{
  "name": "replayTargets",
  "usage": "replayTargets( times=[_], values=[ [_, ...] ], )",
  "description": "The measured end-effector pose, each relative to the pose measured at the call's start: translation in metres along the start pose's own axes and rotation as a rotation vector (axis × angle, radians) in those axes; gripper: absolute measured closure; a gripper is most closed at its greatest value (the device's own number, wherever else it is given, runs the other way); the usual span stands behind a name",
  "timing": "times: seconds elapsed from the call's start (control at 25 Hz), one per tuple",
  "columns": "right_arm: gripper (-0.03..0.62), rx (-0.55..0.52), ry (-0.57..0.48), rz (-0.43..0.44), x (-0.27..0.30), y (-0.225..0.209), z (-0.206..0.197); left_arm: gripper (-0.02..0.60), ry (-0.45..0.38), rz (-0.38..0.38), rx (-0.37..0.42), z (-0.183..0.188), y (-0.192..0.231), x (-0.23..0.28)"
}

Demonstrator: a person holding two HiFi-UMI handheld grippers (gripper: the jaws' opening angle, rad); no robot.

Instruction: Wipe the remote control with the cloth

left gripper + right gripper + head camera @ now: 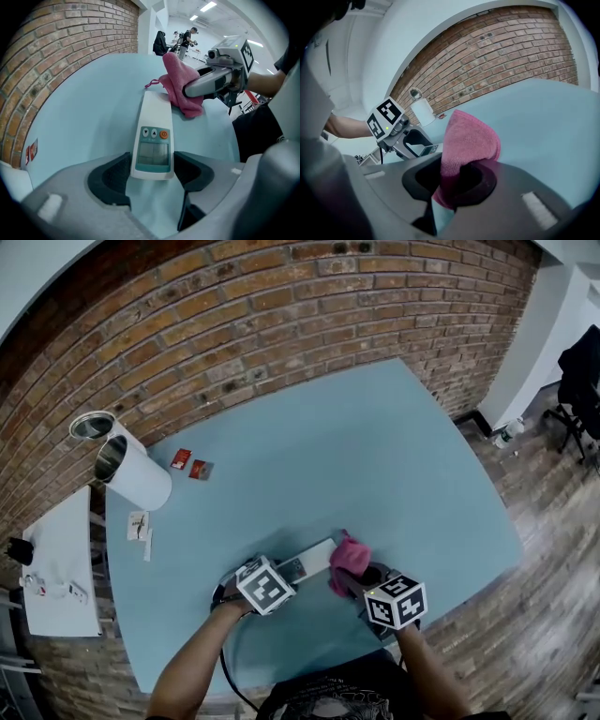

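Remote control on table, cloth at its right end (touching)

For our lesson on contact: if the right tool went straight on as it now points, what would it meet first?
Probably the far end of the remote control, the pink cloth in the right tool touching first; depth is unclear, so perhaps the table beside it.

1. The left gripper has a smooth grey shell and black, curved jaw pads.
2. A white marker cube printed with black squares sits on it, and a thin black cable runs from it.
3. The right gripper looks the same, with a second marker cube.
4. The person wears a dark printed shirt.
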State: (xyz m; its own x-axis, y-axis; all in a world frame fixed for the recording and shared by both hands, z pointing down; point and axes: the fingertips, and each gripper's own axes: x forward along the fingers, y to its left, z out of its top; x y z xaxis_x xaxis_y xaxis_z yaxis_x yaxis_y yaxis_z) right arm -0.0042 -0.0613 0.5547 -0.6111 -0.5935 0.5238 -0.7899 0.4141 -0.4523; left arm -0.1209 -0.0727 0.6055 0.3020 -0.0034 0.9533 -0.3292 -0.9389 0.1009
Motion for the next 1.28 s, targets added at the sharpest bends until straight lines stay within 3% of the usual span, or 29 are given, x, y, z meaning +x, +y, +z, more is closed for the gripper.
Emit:
replayTargets(
  times=[1.28],
  values=[
    [0.528,0.004,-0.005,0.051,0.032,0.081,-0.027,0.287,-0.009,-0.003,0.006,0.002,-0.002,0.001]
  ],
)
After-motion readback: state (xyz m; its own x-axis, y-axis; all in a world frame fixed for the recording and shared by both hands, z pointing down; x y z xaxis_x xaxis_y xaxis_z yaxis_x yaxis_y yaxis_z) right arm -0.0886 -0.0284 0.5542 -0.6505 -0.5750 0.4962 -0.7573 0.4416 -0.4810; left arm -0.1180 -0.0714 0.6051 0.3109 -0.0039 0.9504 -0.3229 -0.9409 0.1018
